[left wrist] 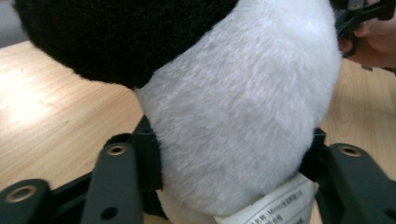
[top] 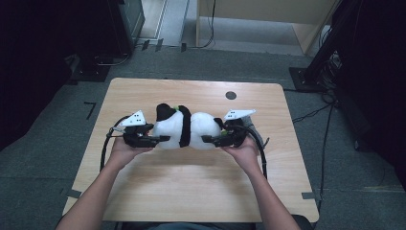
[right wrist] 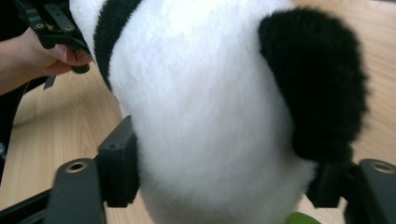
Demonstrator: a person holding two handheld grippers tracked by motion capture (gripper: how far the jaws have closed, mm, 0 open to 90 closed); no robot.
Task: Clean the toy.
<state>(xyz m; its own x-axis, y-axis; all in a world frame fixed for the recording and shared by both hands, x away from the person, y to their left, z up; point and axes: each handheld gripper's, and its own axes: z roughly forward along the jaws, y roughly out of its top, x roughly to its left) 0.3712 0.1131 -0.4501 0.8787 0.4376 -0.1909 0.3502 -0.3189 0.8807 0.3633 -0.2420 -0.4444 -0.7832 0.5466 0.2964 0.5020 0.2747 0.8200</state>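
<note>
L gripper (top: 163,139) & R gripper (top: 207,140) both clamping plush panda (top: 184,127) from opposite ends, over table (top: 191,182).

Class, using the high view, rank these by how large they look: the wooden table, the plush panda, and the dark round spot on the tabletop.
Largest to smallest:
1. wooden table
2. plush panda
3. dark round spot
The gaps are plain, so nearness to the camera leaves no doubt.

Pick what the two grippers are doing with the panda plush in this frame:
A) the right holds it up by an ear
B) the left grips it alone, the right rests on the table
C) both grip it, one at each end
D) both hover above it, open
C: the left gripper and right gripper each have jaws closed around one end of the panda plush, as both gripper views show.
</note>
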